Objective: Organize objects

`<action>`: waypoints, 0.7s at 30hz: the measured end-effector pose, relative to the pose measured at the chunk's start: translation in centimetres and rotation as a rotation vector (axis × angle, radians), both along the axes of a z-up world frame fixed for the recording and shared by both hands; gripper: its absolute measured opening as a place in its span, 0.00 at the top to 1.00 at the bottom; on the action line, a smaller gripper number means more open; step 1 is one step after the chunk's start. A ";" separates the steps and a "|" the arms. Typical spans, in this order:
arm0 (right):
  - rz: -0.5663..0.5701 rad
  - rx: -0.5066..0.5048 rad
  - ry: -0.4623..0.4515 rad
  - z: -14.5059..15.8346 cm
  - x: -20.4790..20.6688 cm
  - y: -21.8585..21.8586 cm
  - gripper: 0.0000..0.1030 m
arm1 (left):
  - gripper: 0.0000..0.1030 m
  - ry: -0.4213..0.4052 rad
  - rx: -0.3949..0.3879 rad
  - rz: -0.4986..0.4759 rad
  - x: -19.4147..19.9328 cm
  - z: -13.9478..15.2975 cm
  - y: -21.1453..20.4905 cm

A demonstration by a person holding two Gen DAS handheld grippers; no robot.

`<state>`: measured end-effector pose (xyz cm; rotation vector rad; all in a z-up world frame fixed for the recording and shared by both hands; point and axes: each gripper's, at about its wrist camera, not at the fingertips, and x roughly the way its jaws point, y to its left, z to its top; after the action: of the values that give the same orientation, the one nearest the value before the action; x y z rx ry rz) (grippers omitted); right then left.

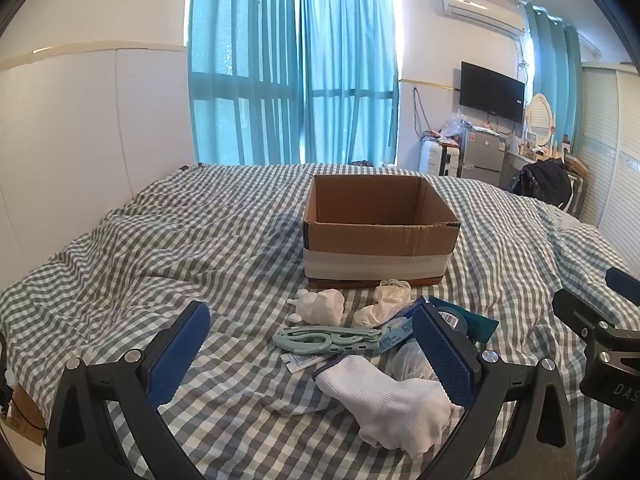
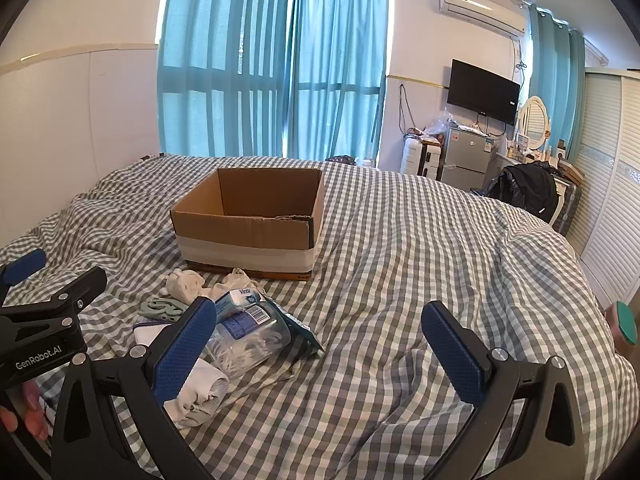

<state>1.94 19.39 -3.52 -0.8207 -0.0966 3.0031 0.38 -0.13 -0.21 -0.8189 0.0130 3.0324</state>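
Checked bedding (image 1: 200, 248) holds a cardboard box (image 1: 376, 236) and small clutter. Both grippers, left (image 1: 312, 354) and right (image 2: 328, 350), hover with fingers spread, empty. Nearest, a white sock (image 1: 384, 396) (soft, light) looks easiest pinched mid-fold.

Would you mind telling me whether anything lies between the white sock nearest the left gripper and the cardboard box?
Yes. Between the white sock and the cardboard box lie a pale green folding hanger, a small white plush toy and a second white sock. The left gripper would need to lift over them.
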 end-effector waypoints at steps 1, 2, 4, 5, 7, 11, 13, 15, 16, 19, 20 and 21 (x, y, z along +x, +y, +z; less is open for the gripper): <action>-0.002 0.001 0.001 0.0 0.0 0.0 0.00 | 0.00 0.000 0.003 0.003 0.0 0.1 -0.1; -0.002 0.002 0.001 0.0 0.0 -0.1 0.00 | 0.00 0.000 0.005 0.009 0.0 0.0 -0.1; -0.002 0.002 0.002 0.2 0.1 -0.1 0.00 | 0.00 -0.006 0.012 0.019 0.0 0.0 -0.4; -0.001 0.001 0.003 0.2 0.1 -0.1 0.00 | 0.00 -0.010 0.017 0.015 0.0 0.0 -0.5; -0.008 0.005 0.012 0.4 0.2 -0.2 0.00 | 0.00 -0.012 0.013 0.023 0.0 0.0 -0.6; -0.015 0.008 0.021 0.7 0.3 0.0 0.00 | 0.00 -0.013 0.007 0.017 0.0 0.1 -0.5; -0.015 0.006 0.024 0.7 0.2 0.0 0.00 | 0.00 -0.011 0.005 0.012 0.1 0.1 -0.4; -0.012 0.003 0.023 0.8 0.1 0.1 0.00 | 0.00 -0.012 0.004 0.013 0.1 0.2 -0.4; -0.011 0.004 0.024 0.8 0.2 0.1 0.00 | 0.00 -0.013 0.005 0.009 0.1 0.2 -0.4; -0.005 0.008 0.026 0.9 0.2 0.1 0.00 | 0.00 -0.016 0.004 0.007 0.1 0.3 -0.4; -0.004 0.008 0.027 0.9 0.3 0.1 0.00 | 0.00 -0.019 0.002 0.005 0.0 0.3 -0.4; -0.002 0.008 0.028 0.9 0.3 0.1 0.00 | 0.00 -0.018 -0.001 0.006 0.0 0.3 -0.3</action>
<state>2.25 19.44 -2.57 -0.7773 -0.1073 3.0094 0.38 -0.45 0.04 -0.8484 0.0124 3.0303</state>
